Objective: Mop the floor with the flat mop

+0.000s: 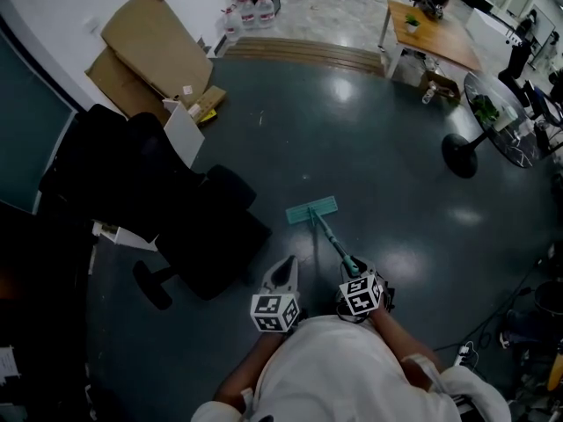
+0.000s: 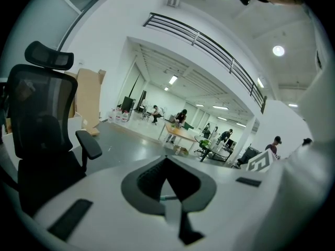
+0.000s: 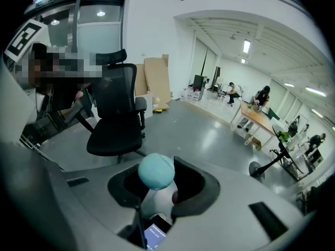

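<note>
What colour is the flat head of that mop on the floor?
Teal. The mop head shows best in the head view.

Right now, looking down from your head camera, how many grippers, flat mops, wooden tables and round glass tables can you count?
Grippers: 2, the left gripper and the right gripper
Flat mop: 1
Wooden table: 1
Round glass table: 1
Total: 5
</note>
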Available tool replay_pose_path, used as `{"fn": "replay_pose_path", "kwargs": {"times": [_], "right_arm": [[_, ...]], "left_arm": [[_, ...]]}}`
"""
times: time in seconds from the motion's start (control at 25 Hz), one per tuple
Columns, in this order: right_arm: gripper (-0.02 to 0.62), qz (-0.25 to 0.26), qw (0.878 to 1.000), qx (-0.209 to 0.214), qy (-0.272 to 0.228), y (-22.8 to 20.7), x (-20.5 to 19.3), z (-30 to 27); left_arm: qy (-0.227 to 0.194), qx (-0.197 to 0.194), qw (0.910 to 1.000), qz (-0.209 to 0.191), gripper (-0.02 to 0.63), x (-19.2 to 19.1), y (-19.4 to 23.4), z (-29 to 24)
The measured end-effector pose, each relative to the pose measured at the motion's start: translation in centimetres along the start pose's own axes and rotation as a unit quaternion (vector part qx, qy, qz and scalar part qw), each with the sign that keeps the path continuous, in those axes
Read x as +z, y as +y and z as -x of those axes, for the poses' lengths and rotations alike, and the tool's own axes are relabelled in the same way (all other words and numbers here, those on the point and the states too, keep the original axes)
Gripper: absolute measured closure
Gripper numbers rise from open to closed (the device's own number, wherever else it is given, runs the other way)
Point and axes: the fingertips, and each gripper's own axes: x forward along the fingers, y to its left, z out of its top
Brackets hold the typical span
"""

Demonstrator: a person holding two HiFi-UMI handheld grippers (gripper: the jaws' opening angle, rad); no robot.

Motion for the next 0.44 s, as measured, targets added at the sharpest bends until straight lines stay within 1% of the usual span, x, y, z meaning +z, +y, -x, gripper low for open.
{"fn": "replay_pose_path", "kwargs": {"times": [0.44], "right_arm": [[0.483, 0.002, 1.000, 0.005, 0.000, 0.30, -0.17, 0.17]], "left_arm": [[0.004, 0.007, 1.0000, 0.003, 0.601, -0.31, -0.03, 0.46]]}}
